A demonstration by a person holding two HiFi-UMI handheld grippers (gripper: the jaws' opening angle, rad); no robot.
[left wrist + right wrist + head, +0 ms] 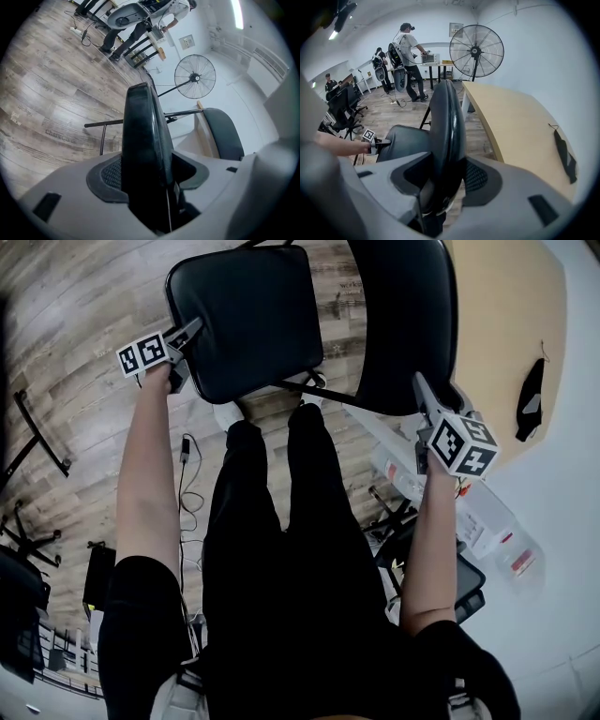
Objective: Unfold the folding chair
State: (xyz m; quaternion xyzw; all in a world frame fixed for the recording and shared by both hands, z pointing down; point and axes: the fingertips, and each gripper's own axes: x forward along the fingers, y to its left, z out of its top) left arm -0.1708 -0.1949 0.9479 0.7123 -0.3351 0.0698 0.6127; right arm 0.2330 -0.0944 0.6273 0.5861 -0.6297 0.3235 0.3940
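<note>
The black folding chair stands in front of me on the wood floor. In the head view its padded seat [248,315] lies nearly flat and its backrest [403,315] rises on the right. My left gripper [192,334] is on the seat's left edge. The left gripper view shows that seat [140,136] edge-on between the jaws, my left gripper [150,173] shut on it. My right gripper [422,390] clamps the backrest's near edge. In the right gripper view the backrest [449,136] fills the gap of my right gripper [443,176], with the seat [405,140] lower left.
A light wooden table [511,315] stands right of the chair with a black item [532,399] on it. A large standing fan [476,47] is behind the table. People [408,61] work at the far end. Cables [187,474] and clear boxes [478,521] lie near my legs.
</note>
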